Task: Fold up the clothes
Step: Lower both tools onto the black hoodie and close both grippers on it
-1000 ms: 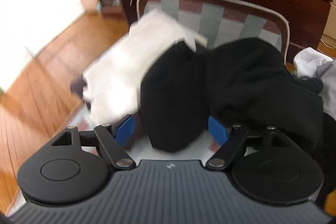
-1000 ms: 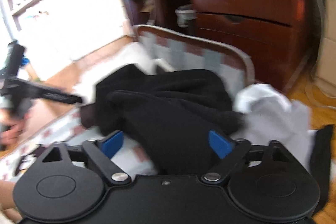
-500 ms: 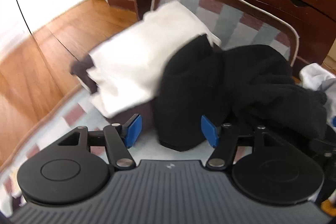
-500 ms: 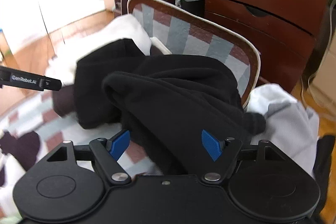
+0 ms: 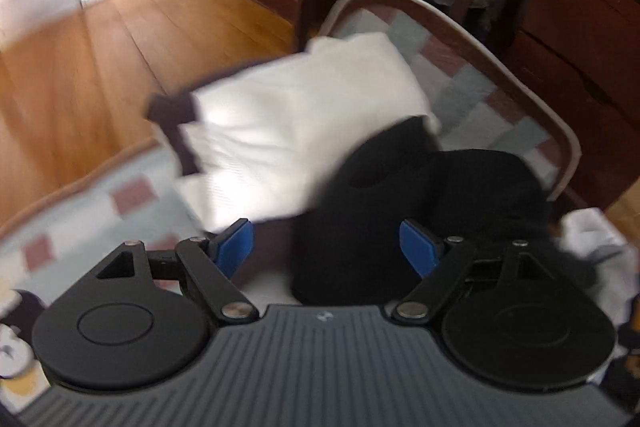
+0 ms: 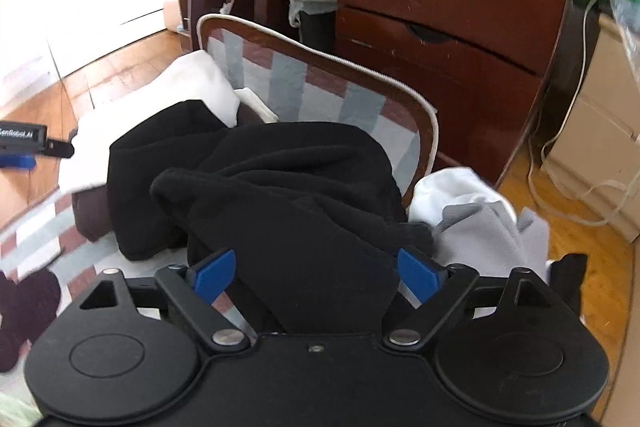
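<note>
Left tongs stand wide and are opening, black cloth between the blue pads, pads not pressing it. Right tongs same: wide, opening, black cloth between the pads and running back under the tool, no visible pinch. So neither grips.

Step in hand, as I read it: picking the next garment, the black fleece garment; no fold started on it. Next move calls for finding two matching edges or corners of it, closing on those, lifting it clear and spreading it flat. Hard part: edges are buried in the bunch.

The fleece is crumpled in a heap on the checked mat, thick, soft, matte, one tube-like end (sleeve or leg, can't tell) sticking toward the left tongs. Touching the fleece on its far-left side: white folded pile. Just right of the fleece: loose white-grey clothes, unfolded.
</note>
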Tool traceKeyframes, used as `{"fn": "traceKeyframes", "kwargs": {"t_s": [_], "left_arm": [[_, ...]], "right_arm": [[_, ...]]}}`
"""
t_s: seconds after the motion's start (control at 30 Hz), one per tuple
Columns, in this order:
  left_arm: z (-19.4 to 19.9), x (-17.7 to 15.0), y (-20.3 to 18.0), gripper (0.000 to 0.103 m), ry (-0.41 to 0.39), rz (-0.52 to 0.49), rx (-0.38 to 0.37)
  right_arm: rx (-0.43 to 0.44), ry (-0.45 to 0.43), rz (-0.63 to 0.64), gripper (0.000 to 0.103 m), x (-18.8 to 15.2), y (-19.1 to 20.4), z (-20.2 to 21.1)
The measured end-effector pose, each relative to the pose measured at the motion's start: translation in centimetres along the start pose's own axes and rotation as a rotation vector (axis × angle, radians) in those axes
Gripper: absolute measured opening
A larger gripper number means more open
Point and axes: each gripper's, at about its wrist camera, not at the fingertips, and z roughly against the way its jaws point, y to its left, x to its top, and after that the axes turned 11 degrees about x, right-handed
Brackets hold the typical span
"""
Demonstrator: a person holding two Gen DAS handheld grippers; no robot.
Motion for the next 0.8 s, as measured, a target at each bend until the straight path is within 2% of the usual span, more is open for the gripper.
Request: {"fn": "traceKeyframes", "kwargs": {"t_s": [0.03,0.1,0.23,0.37,0.47,0.6,0.67,0.7,0.73,0.77,0.8], "left_arm": [[-0.3,0.0,-0.3,0.081,0.010,0.010,-0.020],[-1.3,-1.6,-1.1,0.081,-0.030,-0.037,-0.017],[-4.5,-4.3,-2.8,0.080,-0.028,-0.138,-0.030],[-5.7,-4.7,-3.4,0.081,-0.065,-0.200,-0.038],[-7.4,-4.9,-3.9,0.081,-0.034,-0.241,-0.080],[-9.7,-6.0,-5.4,0.081,0.001,-0.338,-0.119],[-11.1,-6.8,-6.7,0.083,0.017,-0.412,-0.101],[-11.8,-7.3,-7.3,0.083,0.019,-0.447,-0.071],[-12.4,-7.8,-7.9,0.083,0.008,-0.480,-0.013],[-13.1,-8.3,-8.5,0.076,-0.006,-0.510,0.055],[-13.7,-8.6,-8.8,0.066,-0.019,-0.532,0.104]], "right_arm": [[0.015,0.016,-0.015,0.091,0.2,-0.3,-0.6],[0.046,0.036,-0.017,0.091,0.4,-0.4,-1.7],[0.069,0.065,0.083,0.091,-0.4,0.9,-4.3],[0.002,0.052,0.286,0.091,-1.0,2.9,-7.6],[-0.070,0.038,0.392,0.091,-0.8,3.4,-10.8],[-0.028,0.011,0.381,0.089,0.1,2.7,-14.1],[0.026,-0.009,0.269,0.088,0.8,1.3,-15.0],[0.059,-0.024,0.198,0.075,0.9,0.4,-15.1],[0.093,-0.038,0.126,0.068,1.0,-0.4,-15.3],[0.126,-0.052,0.054,0.058,1.1,-1.3,-15.4],[0.152,-0.069,-0.013,0.040,1.1,-2.1,-15.5]]}}
